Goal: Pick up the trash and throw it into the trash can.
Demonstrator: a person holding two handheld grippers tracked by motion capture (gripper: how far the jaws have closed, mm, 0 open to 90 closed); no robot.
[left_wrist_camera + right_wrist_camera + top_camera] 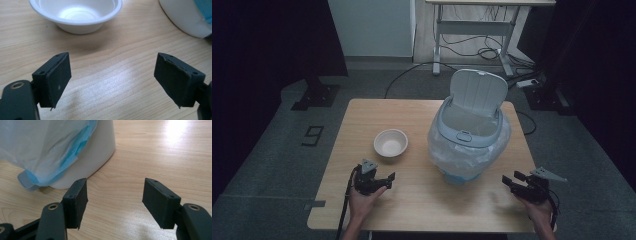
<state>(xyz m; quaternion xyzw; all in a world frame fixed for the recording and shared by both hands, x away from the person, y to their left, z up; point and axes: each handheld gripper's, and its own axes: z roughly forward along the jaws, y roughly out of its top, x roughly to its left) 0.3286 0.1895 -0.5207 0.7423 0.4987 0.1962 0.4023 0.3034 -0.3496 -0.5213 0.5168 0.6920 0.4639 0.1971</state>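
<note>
Round white bowl (390, 143) and plastic-lined bin (468, 131) stand apart on grained wood; both grippers (388, 180) (508, 181) gape, holding nothing.

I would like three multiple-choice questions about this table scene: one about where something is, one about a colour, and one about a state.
1. Where does the bowl stand on the table?
A. Inside the bin
B. Left of the bin, beyond the left gripper
C. At the table's right edge

2. What colour is the bowl?
A. White
B. Red
C. Black

3. How is the lid of the bin?
A. Shut
C. Lying on the table
B. Raised open

Answers:
1. B: in the high view the bowl sits left of the bin, just past the left gripper.
2. A: the left gripper view shows it plain white.
3. B: the lid stands upright behind the bin's opening, which has a plastic bag around it.
</note>
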